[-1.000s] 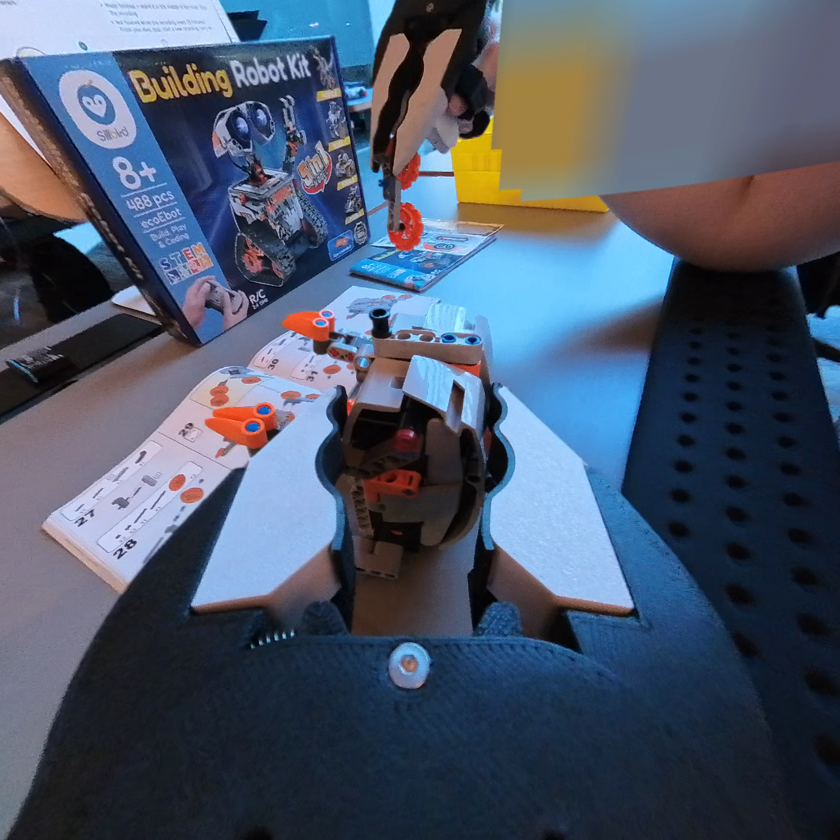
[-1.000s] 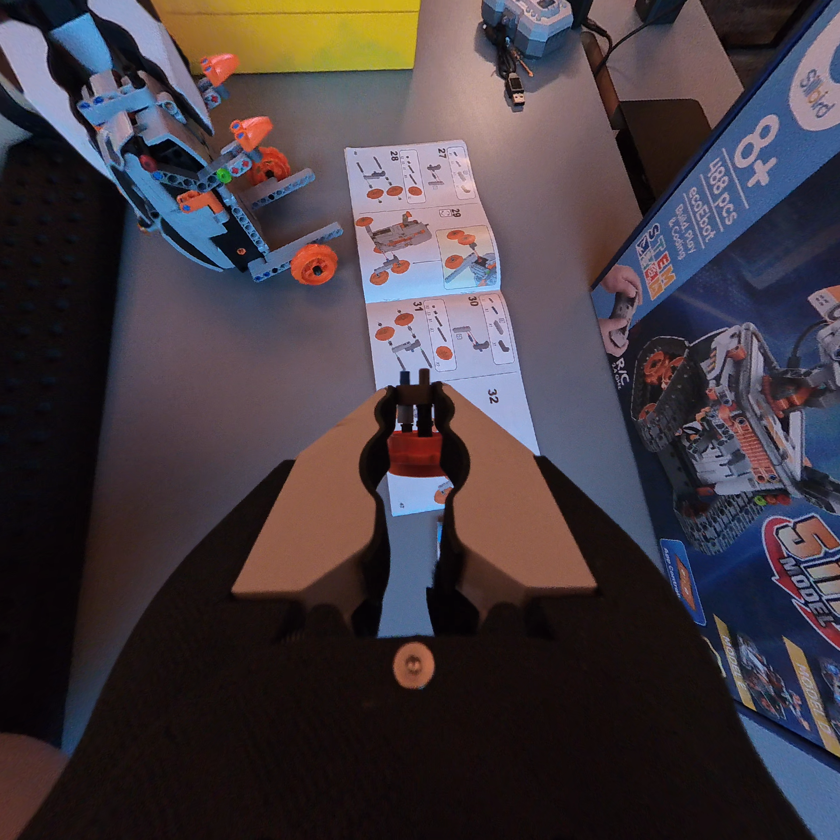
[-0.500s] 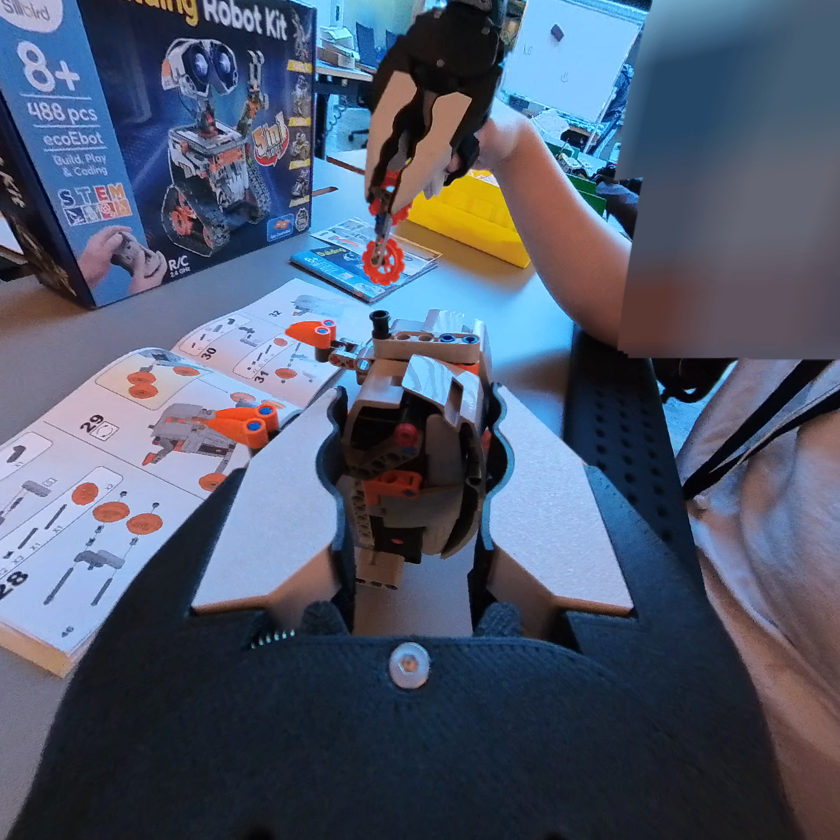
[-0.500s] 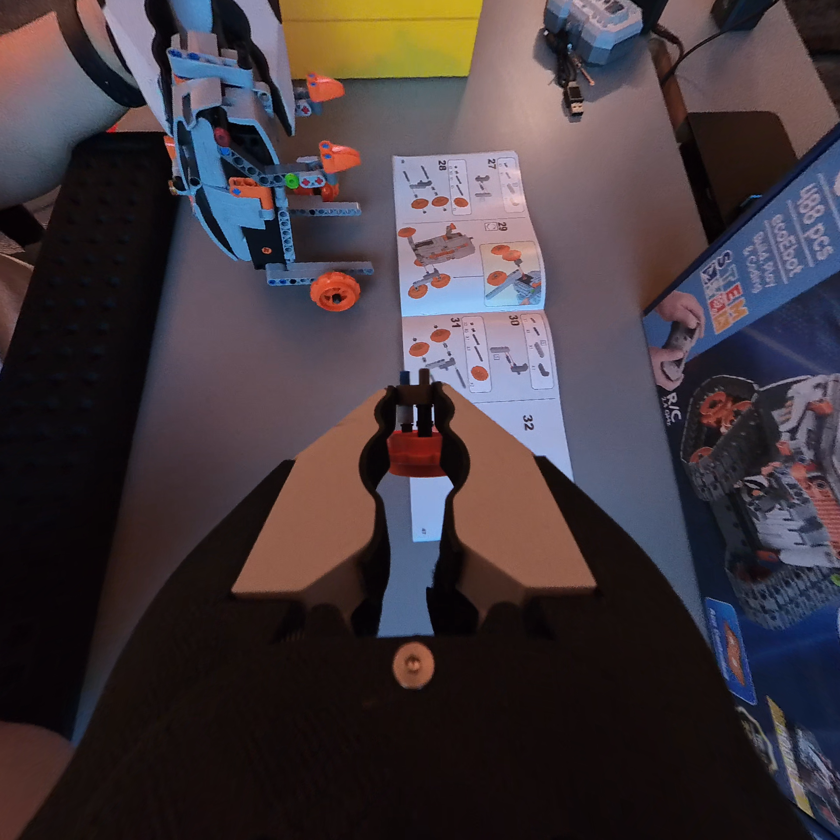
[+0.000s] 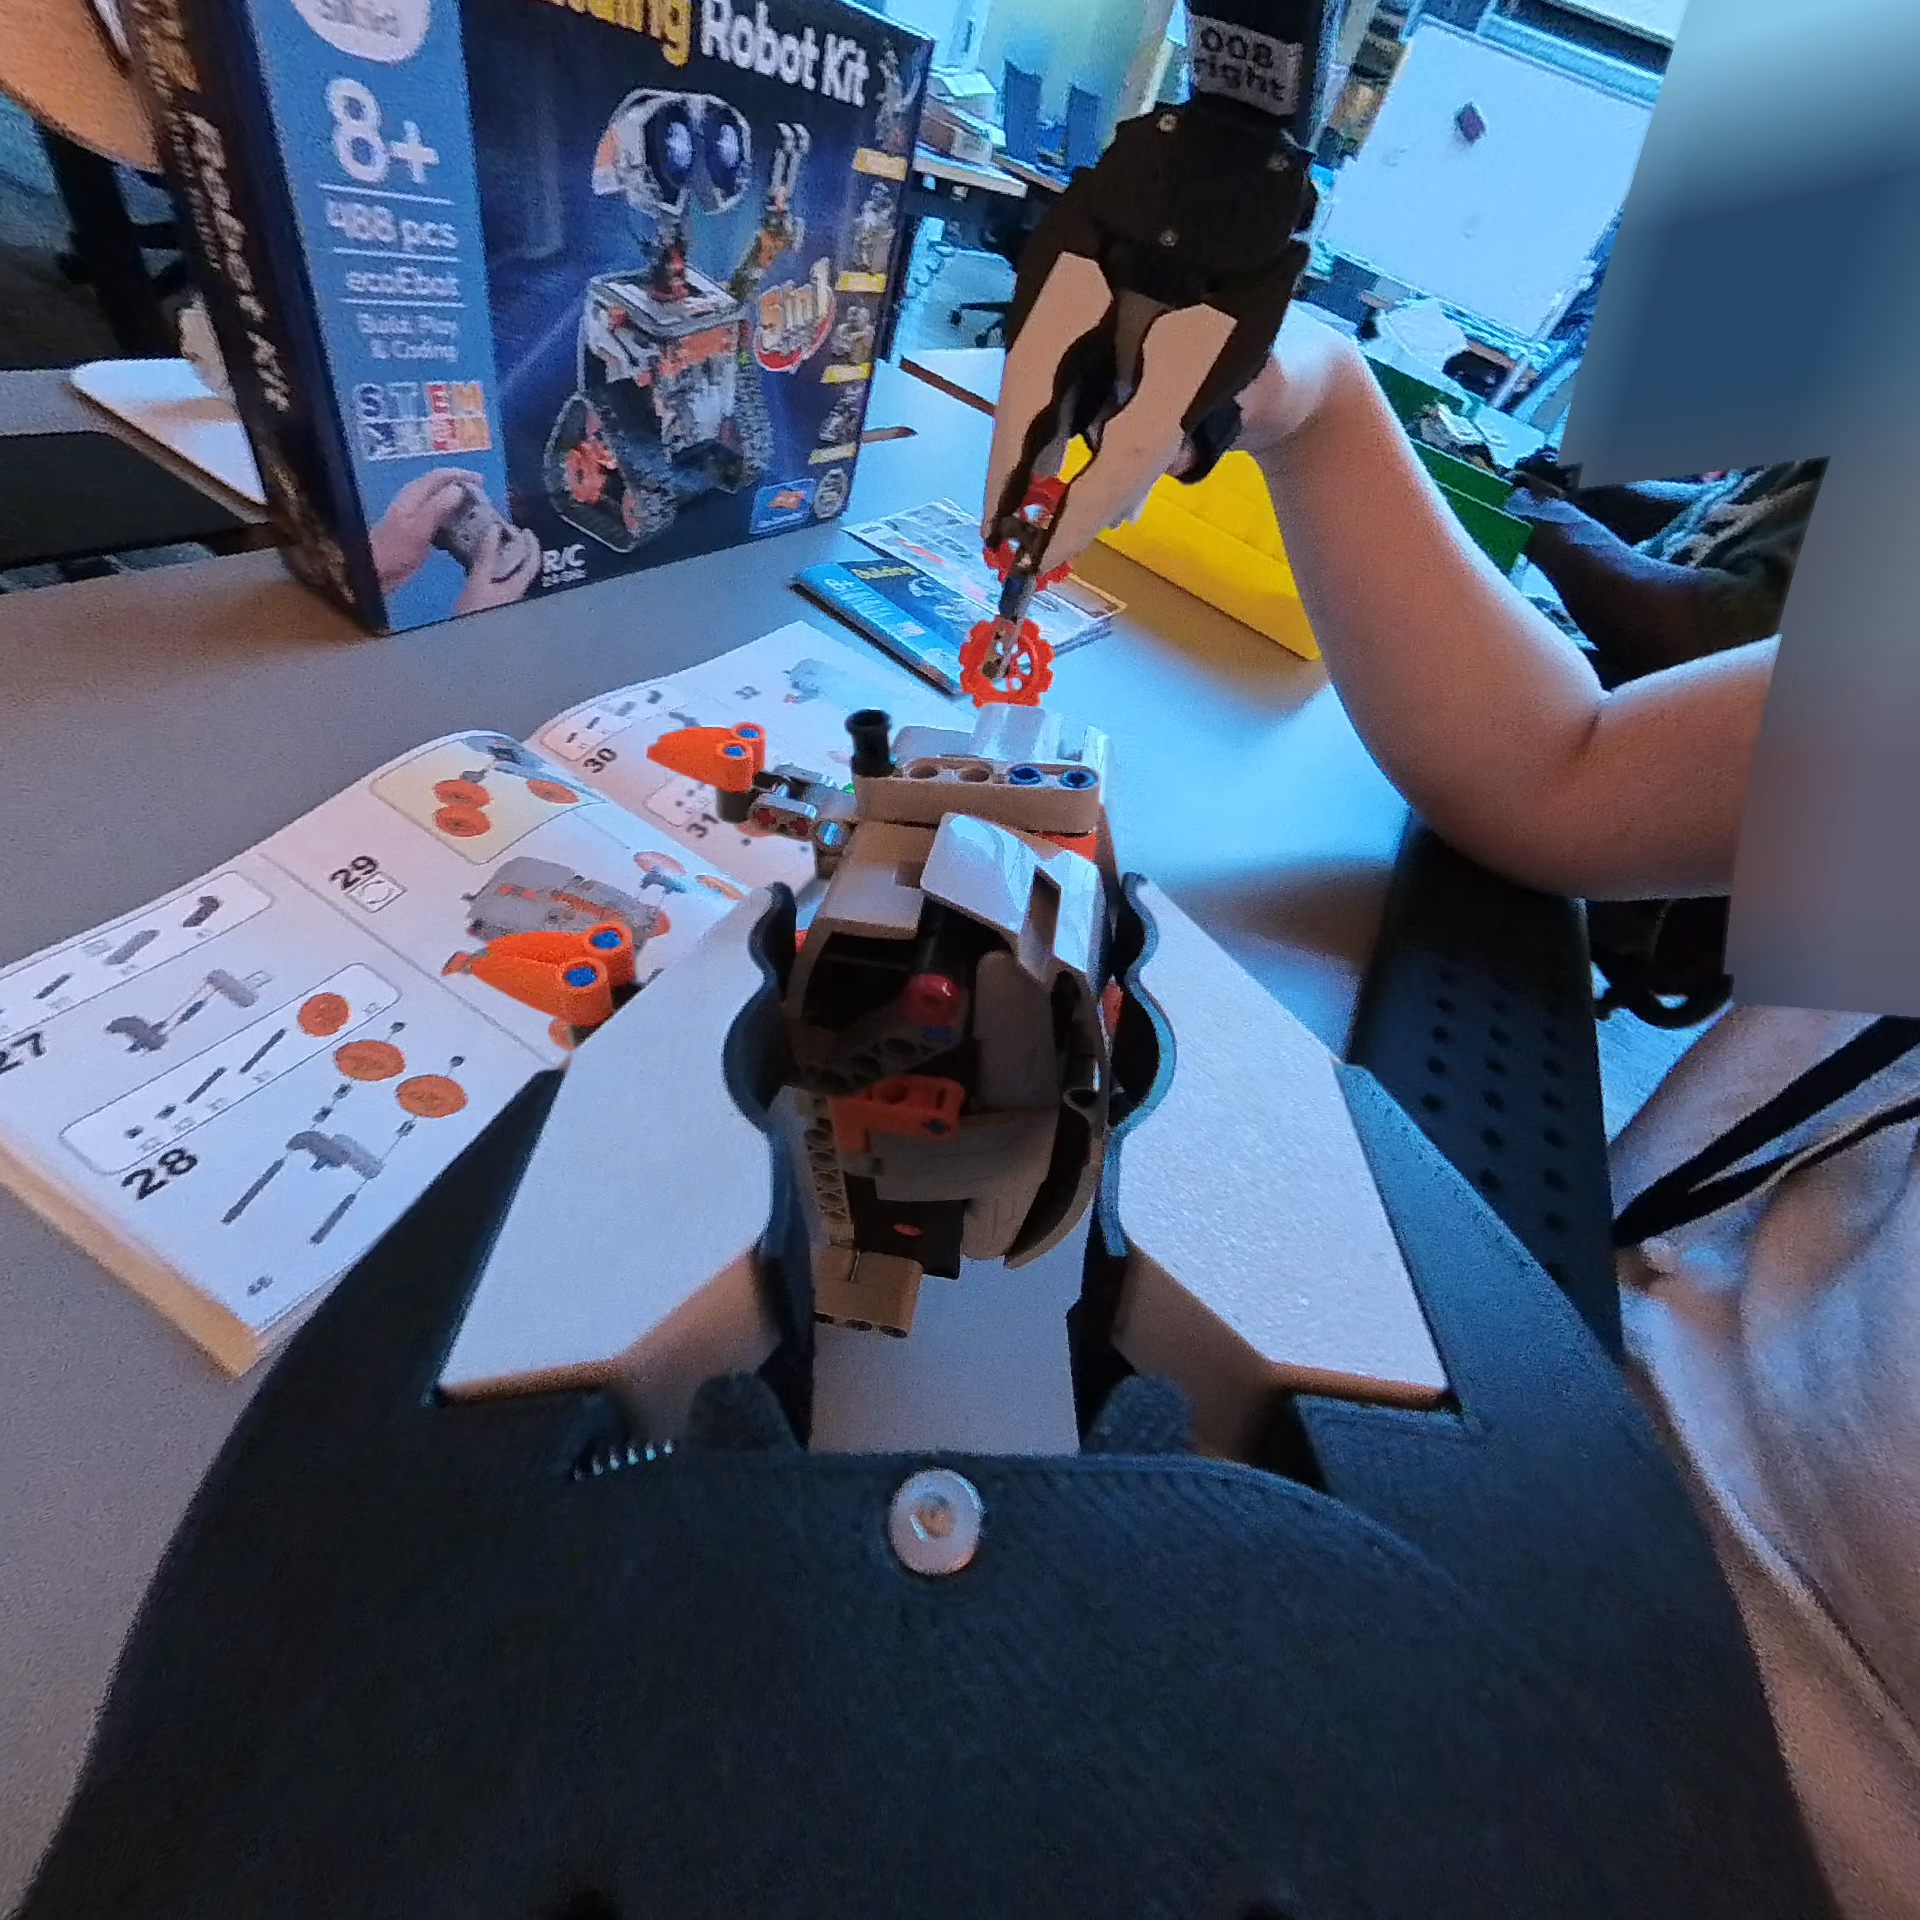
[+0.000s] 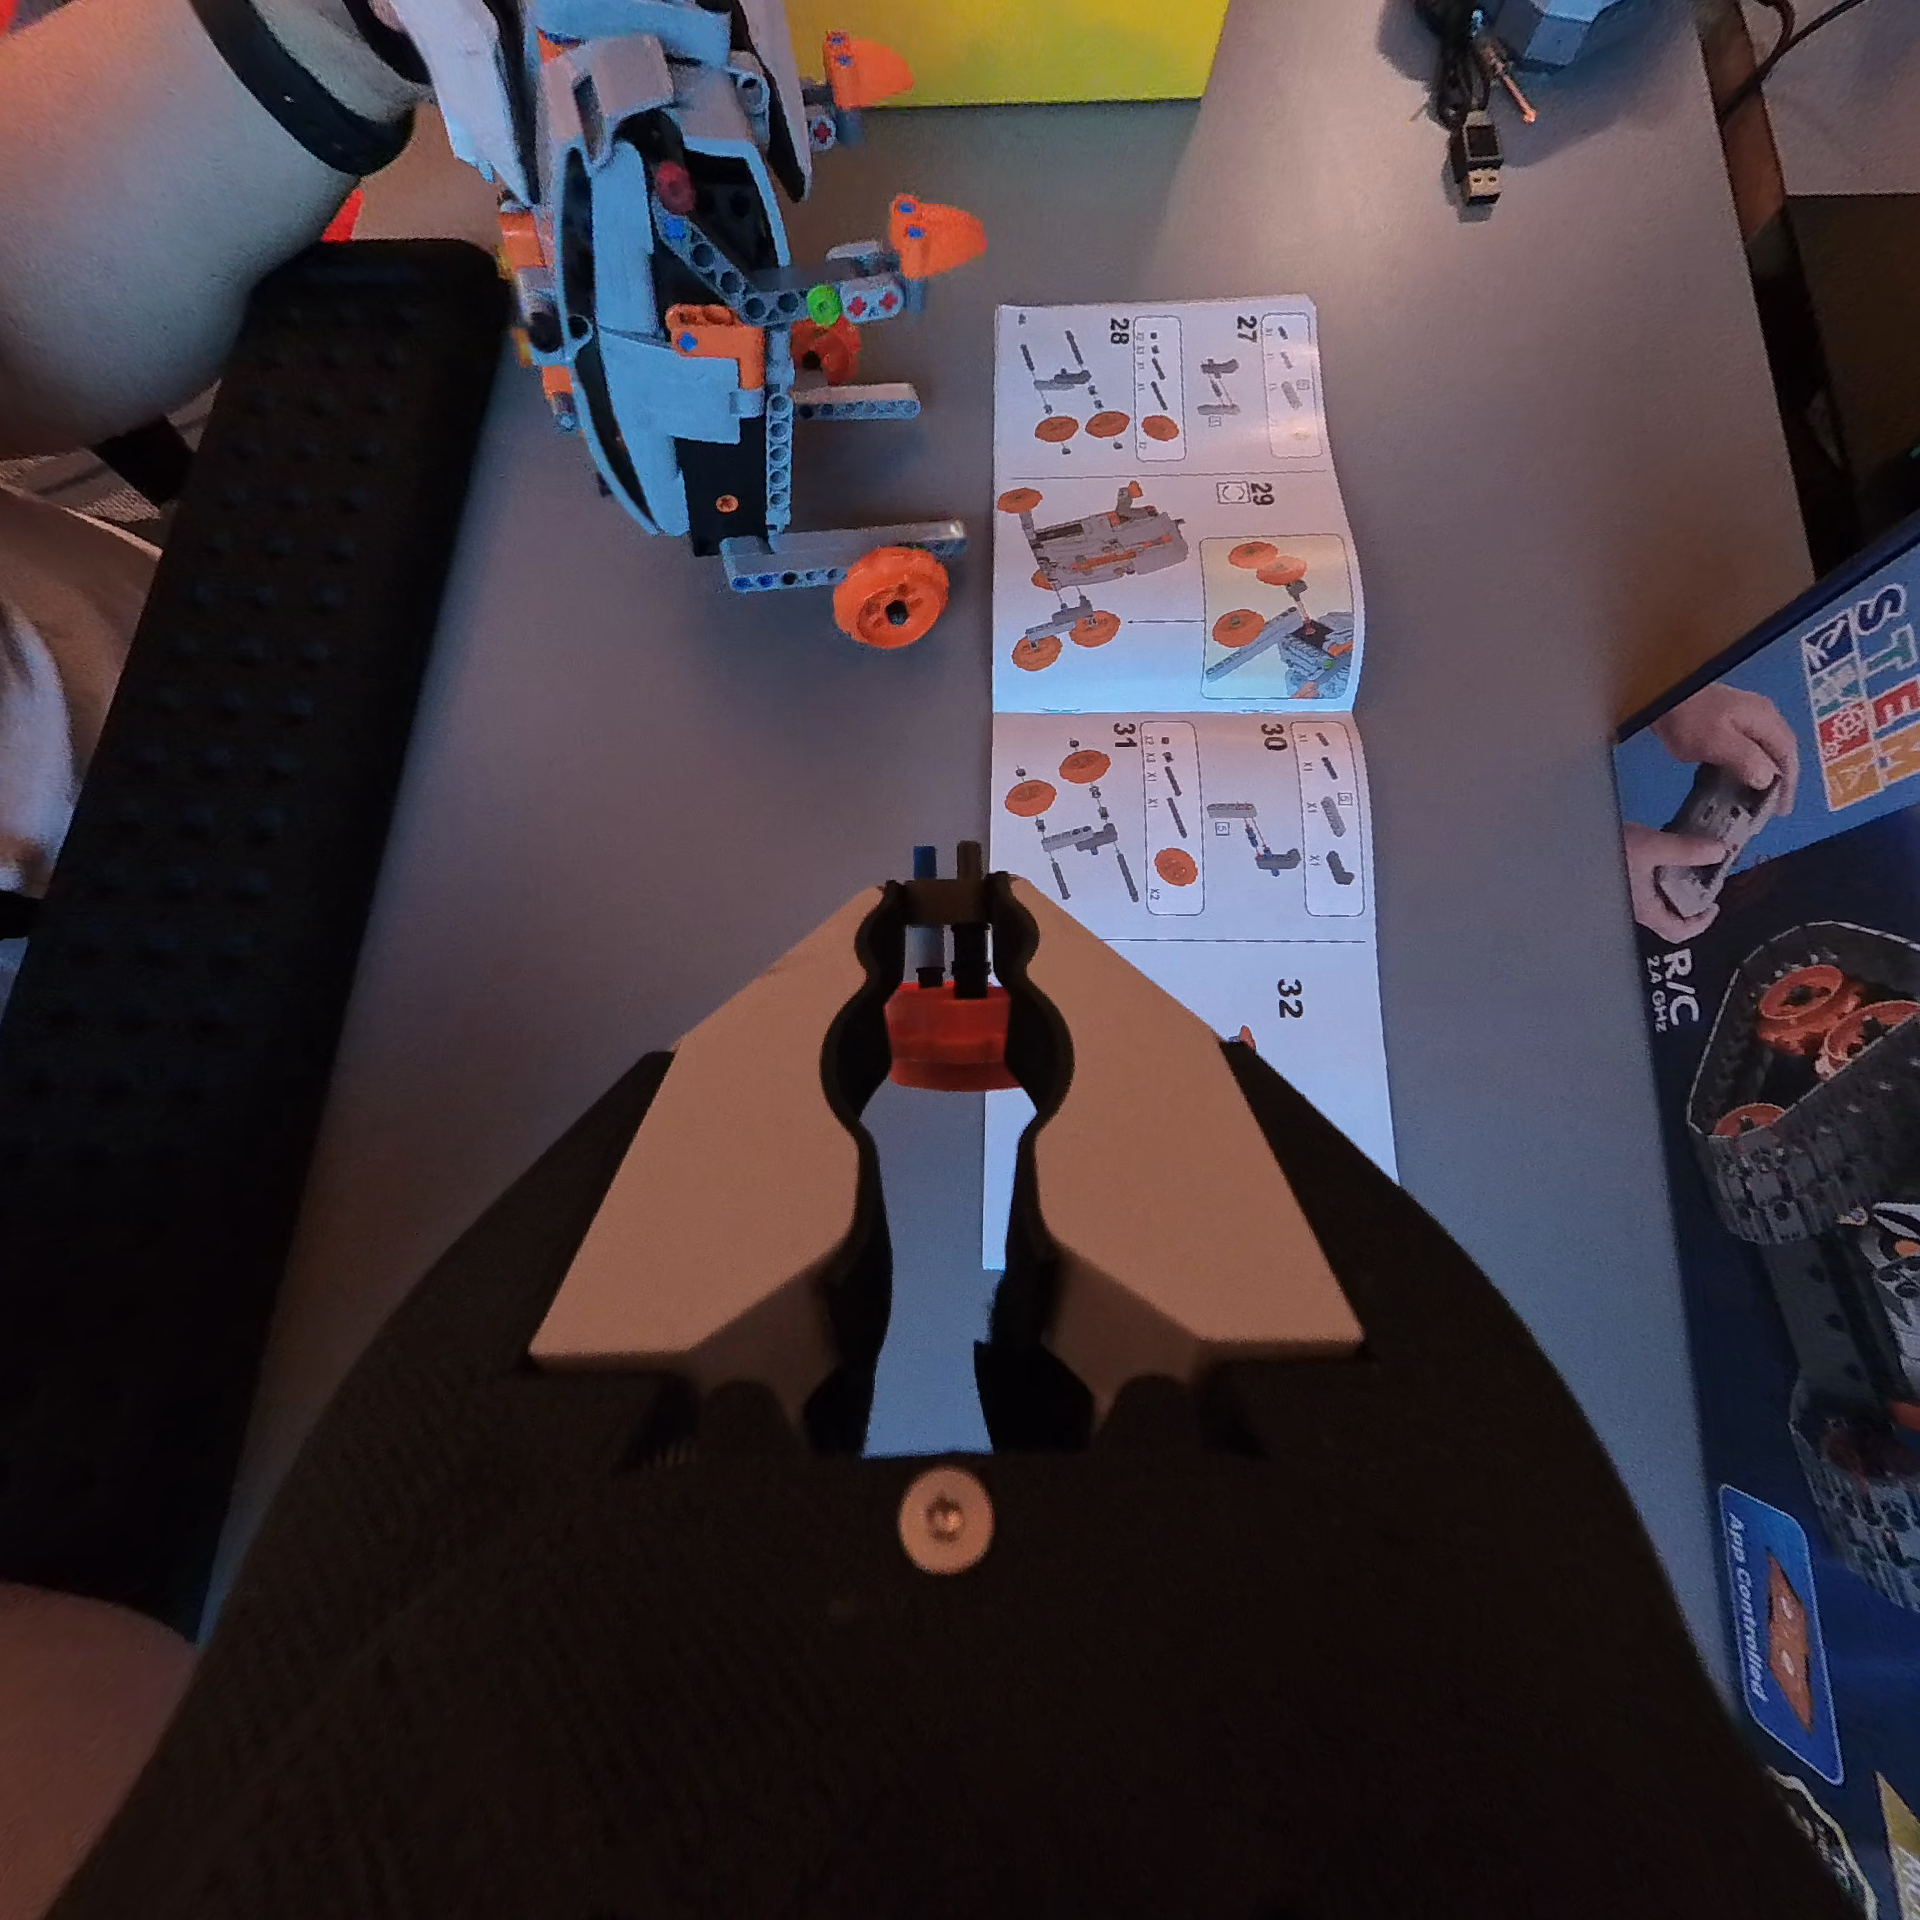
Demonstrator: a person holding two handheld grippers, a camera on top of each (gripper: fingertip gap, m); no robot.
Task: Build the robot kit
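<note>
**Both grippers loaded: half-built model in the left, wheel-and-axle piece in the right**

The left gripper [image 5: 940,1049] has its jaws clamped on a grey, black and orange brick model [image 5: 951,1039], held off the bench [image 5: 1195,727] with its orange-tipped arms pointing away from the camera. In the right wrist view the same model [image 6: 675,343] hangs above the bench's far left part, an orange wheel [image 6: 891,595] on its lowest beam.

The right gripper [image 6: 943,883] has its jaws narrowed on a small orange wheel-and-axle piece [image 6: 945,1029], dark pins sticking out past the fingertips. In the left wrist view this gripper [image 5: 1039,540] points down just above the model's top beam, a second orange wheel [image 5: 1005,660] at the axle's lower end, close to the model; whether they touch I cannot tell.

An open instruction booklet [image 6: 1174,623] lies flat mid-bench, beside the model. A blue kit box [image 5: 540,301] stands along the bench's right edge. A yellow bin [image 5: 1216,551] sits at the far edge, a black cable [image 6: 1470,125] in the far right corner, and a black perforated mat [image 6: 208,831] runs along the left edge.
</note>
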